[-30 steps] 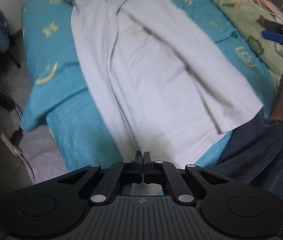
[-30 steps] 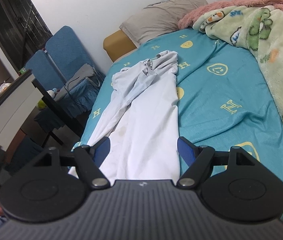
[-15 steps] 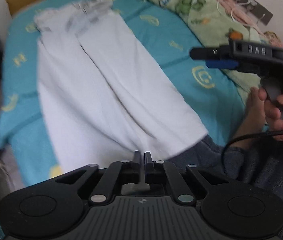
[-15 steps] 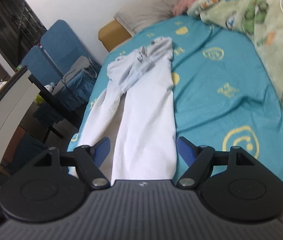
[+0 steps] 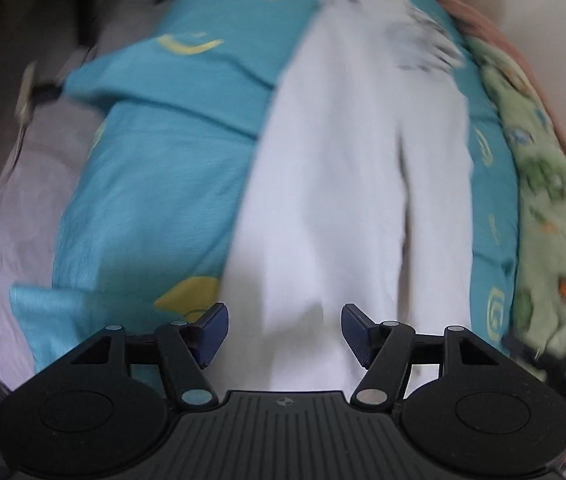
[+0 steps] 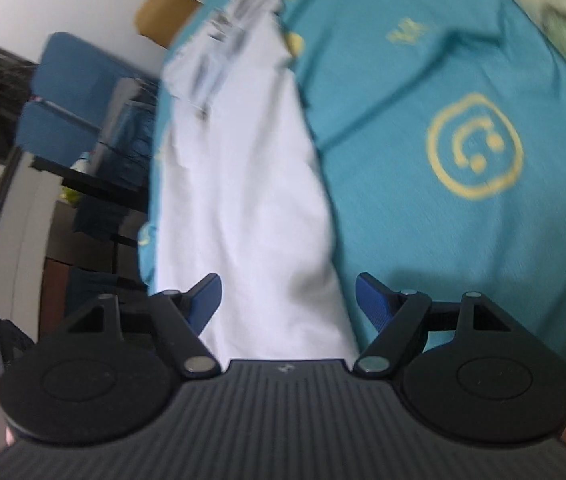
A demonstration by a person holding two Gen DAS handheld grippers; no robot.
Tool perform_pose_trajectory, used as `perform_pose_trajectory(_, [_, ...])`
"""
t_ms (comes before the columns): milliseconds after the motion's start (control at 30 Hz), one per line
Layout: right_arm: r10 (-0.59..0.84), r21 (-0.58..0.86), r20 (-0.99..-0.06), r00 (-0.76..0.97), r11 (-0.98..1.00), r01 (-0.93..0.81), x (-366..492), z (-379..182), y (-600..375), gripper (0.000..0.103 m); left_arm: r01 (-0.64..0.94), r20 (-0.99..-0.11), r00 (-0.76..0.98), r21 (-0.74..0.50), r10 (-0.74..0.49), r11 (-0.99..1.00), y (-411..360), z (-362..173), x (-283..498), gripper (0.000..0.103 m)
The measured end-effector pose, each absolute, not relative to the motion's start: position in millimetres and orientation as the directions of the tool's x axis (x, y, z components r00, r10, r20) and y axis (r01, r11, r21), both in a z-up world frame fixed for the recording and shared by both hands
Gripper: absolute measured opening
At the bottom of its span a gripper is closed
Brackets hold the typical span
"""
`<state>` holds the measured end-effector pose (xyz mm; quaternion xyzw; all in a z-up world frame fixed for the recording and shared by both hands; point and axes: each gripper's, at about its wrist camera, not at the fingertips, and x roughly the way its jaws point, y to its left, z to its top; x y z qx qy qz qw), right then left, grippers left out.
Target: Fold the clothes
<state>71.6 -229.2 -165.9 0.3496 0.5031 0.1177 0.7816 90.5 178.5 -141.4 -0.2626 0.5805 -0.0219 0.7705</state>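
White garment (image 5: pixel 347 184) lies lengthwise on the teal bed (image 5: pixel 155 184), its near hem between both grippers. Left gripper (image 5: pixel 283 330) has just sprung apart, clamping nothing; right gripper (image 6: pixel 287 300) hangs wide, ready for the next fold.

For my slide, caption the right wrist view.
Open right tool poised over white garment on teal bedsheet.

Soft matt white cloth garment (image 5: pixel 347 184) on a teal woven cotton-like sheet (image 6: pixel 423 92); fleecy green blanket (image 5: pixel 543 200).
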Motion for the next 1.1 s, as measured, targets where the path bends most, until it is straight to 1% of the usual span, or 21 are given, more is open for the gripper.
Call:
perform_pose_trajectory(33, [0.538,0.666,-0.709,0.455,0.724,0.182,72.2,-169.7,-229.4,0.076,-0.287,-0.884,0.332,-0.428,-0.33,0.857,180.5,-143.5,92.5,0.065])
perform_pose_trajectory(100, [0.544,0.667,-0.718,0.435,0.717,0.204,73.4,-175.8,-229.3,0.071,-0.312,-0.893,0.342,-0.402,-0.293,0.861,181.5,-145.9,95.2,0.065])
perform_pose_trajectory(233, [0.535,0.649,-0.74,0.407,0.727,0.224,75.5,-184.3,-226.6,0.067,-0.319,-0.915,0.328,-0.342,-0.236,0.884,178.6,-149.2,94.1,0.065])
perform_pose_trajectory(333, [0.537,0.648,-0.742,0.4,0.728,0.224,75.9,-186.4,-225.4,0.067,-0.308,-0.912,0.321,-0.357,-0.256,0.882,177.5,-150.8,90.9,0.065])
perform_pose_trajectory(433, [0.555,0.66,-0.734,0.391,0.72,0.216,77.2,-187.9,-225.2,0.067,-0.278,-0.907,0.303,-0.377,-0.292,0.883,168.5,-155.7,87.5,0.06])
perform_pose_trajectory(500, [0.577,0.676,-0.723,0.381,0.706,0.213,76.6,-189.3,-224.2,0.066,-0.256,-0.9,0.31,-0.388,-0.305,0.886,164.6,-154.6,86.0,0.06])
perform_pose_trajectory(533, [0.588,0.684,-0.716,0.376,0.698,0.213,76.0,-189.7,-223.7,0.065,-0.244,-0.897,0.314,-0.393,-0.311,0.887,162.7,-154.0,85.2,0.058])
perform_pose_trajectory(633, [0.597,0.694,-0.708,0.378,0.688,0.212,73.7,-188.6,-223.3,0.065,-0.233,-0.89,0.321,-0.405,-0.323,0.884,160.0,-153.4,82.9,0.046])
perform_pose_trajectory(667, [0.595,0.693,-0.708,0.382,0.689,0.212,73.0,-187.8,-223.5,0.064,-0.232,-0.89,0.321,-0.405,-0.323,0.884,159.4,-153.6,82.1,0.044])
perform_pose_trajectory(800, [0.556,0.673,-0.715,0.423,0.713,0.2,70.9,-182.0,-224.2,0.064,-0.239,-0.909,0.301,-0.365,-0.289,0.9,155.0,-155.3,81.2,0.044])
perform_pose_trajectory(867, [0.536,0.66,-0.719,0.443,0.727,0.192,70.6,-179.2,-224.1,0.064,-0.246,-0.916,0.293,-0.348,-0.273,0.905,153.5,-156.1,81.0,0.048])
perform_pose_trajectory(900, [0.538,0.659,-0.722,0.435,0.727,0.195,71.7,-181.1,-223.2,0.064,-0.24,-0.918,0.287,-0.346,-0.274,0.907,151.8,-156.3,80.7,0.049])
perform_pose_trajectory(967, [0.542,0.652,-0.733,0.412,0.731,0.199,73.5,-185.6,-220.4,0.064,-0.229,-0.921,0.274,-0.341,-0.276,0.912,148.4,-156.7,80.1,0.055])
perform_pose_trajectory(1100, [0.565,0.658,-0.734,0.376,0.73,0.187,73.3,-189.6,-215.0,0.064,-0.205,-0.922,0.268,-0.338,-0.28,0.918,143.2,-154.2,74.1,0.056])
